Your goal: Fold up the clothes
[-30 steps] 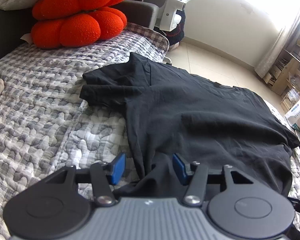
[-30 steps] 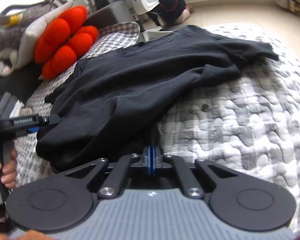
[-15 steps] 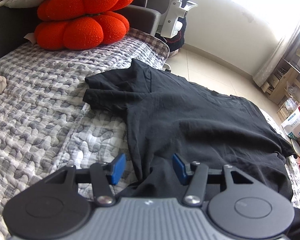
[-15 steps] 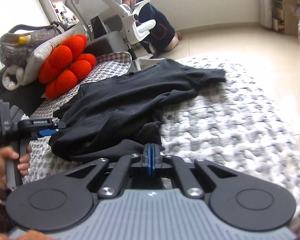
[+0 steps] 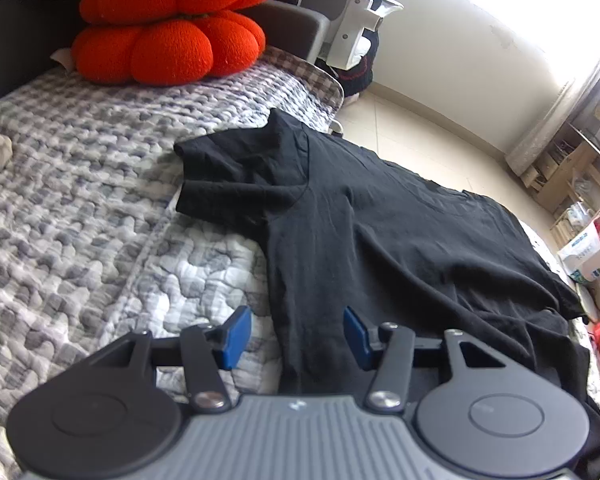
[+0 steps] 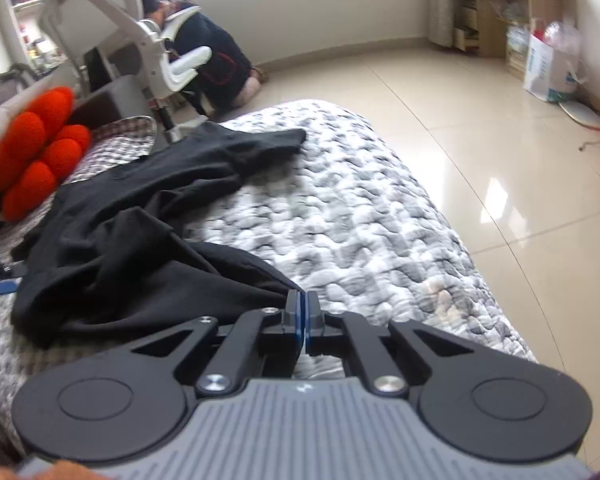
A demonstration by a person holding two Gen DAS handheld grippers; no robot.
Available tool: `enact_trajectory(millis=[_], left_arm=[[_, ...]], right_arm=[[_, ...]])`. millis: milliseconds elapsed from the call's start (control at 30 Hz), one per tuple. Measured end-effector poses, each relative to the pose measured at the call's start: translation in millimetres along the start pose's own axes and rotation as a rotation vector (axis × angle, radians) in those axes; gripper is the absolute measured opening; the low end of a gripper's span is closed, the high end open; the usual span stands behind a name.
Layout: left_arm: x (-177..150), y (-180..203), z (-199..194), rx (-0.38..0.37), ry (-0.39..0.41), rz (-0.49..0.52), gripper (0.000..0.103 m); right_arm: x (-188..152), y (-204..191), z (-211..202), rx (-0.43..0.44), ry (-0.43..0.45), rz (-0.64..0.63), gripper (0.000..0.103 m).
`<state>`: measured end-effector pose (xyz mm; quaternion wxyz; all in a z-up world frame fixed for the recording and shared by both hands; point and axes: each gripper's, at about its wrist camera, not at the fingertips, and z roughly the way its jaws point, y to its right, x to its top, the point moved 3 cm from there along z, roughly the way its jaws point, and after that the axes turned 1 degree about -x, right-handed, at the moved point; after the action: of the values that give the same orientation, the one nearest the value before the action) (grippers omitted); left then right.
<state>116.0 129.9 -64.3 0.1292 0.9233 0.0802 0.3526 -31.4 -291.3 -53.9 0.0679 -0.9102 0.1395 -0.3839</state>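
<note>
a black short-sleeved cotton t-shirt (image 5: 380, 248) lies spread across a bed covered in a grey-and-white checked quilted blanket (image 5: 80, 208), its collar end toward the far edge and one sleeve flat out to the side. in the right wrist view the same shirt (image 6: 140, 248) is bunched and partly lifted near its lower edge. the right gripper (image 6: 301, 312) is clenched, its blue pads pressed together on what looks like the hem corner of the shirt. the left gripper (image 5: 296, 338) is released, its blue pads spread wide on either side of the shirt's lower side edge, not yet pinching it. the step in hand seems to be taking hold of the bottom hem for a first fold. next, the left gripper likely needs to pinch the fabric between its pads, so both can carry the hem toward the collar. an orange pumpkin-shaped plush cushion (image 5: 172, 24) sits at the head of the bed.
</note>
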Motion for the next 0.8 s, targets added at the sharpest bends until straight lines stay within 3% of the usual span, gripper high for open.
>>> enact_trajectory(millis=[167, 567, 800], left_arm=[[-4, 1, 2, -0.056, -0.078, -0.004, 0.051], [-10, 21, -5, -0.016, -0.104, 0.046, 0.053], [-13, 27, -34, -0.025, -0.077, 0.095, 0.06]], right_arm=[[0, 8, 17, -0.037, -0.012, 0.035, 0.002], [4, 10, 20, -0.046, 0.009, 0.046, 0.003], [8, 14, 20, -0.002, -0.005, 0.055, 0.012]])
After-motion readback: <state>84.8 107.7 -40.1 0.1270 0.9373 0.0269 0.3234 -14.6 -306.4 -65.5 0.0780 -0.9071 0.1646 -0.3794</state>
